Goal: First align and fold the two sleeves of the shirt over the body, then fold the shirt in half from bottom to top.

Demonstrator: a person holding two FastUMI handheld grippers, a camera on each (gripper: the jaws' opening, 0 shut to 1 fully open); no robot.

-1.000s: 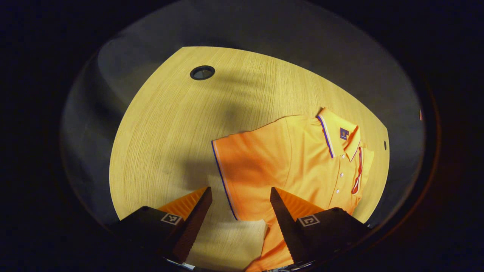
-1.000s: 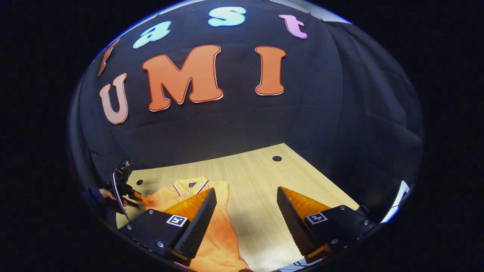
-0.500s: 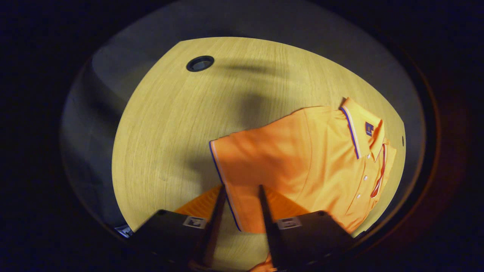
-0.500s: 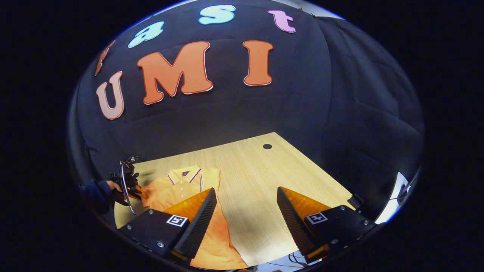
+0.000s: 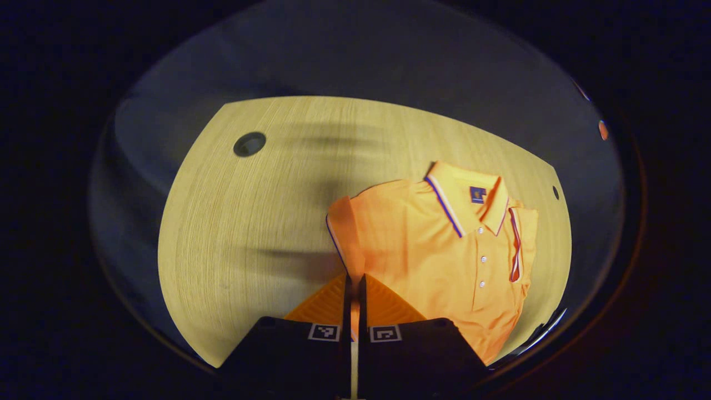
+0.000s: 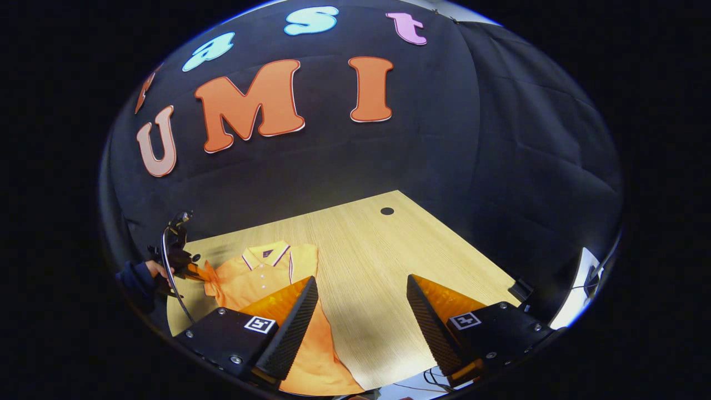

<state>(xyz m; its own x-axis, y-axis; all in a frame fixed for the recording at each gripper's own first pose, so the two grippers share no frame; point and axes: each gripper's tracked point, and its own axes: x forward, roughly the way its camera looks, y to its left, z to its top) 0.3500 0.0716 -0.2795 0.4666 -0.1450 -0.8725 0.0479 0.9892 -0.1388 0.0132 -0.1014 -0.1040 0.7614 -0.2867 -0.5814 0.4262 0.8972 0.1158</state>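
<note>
An orange polo shirt (image 5: 439,250) lies face up on the wooden table (image 5: 250,222), collar (image 5: 466,194) toward the far side. My left gripper (image 5: 354,284) is shut on the striped cuff of the near sleeve (image 5: 340,230), which stands raised off the table. The other sleeve (image 5: 522,233) lies folded onto the body beside the buttons. In the right gripper view the shirt (image 6: 261,275) sits at the left, with the left gripper (image 6: 186,266) and a hand (image 6: 153,270) at its sleeve. My right gripper (image 6: 361,283) hovers open over bare wood beside the shirt, holding nothing.
A round cable hole (image 5: 249,144) is in the table left of the shirt, and a smaller one (image 5: 555,192) lies past the collar. Another hole (image 6: 387,211) is near the far table edge. The black cloth wall (image 6: 444,166) stands behind the table.
My left gripper went from open around the sleeve cuff to shut on it, and the sleeve has lifted and drawn in toward the body. The right gripper stayed open, shifting only slightly.
</note>
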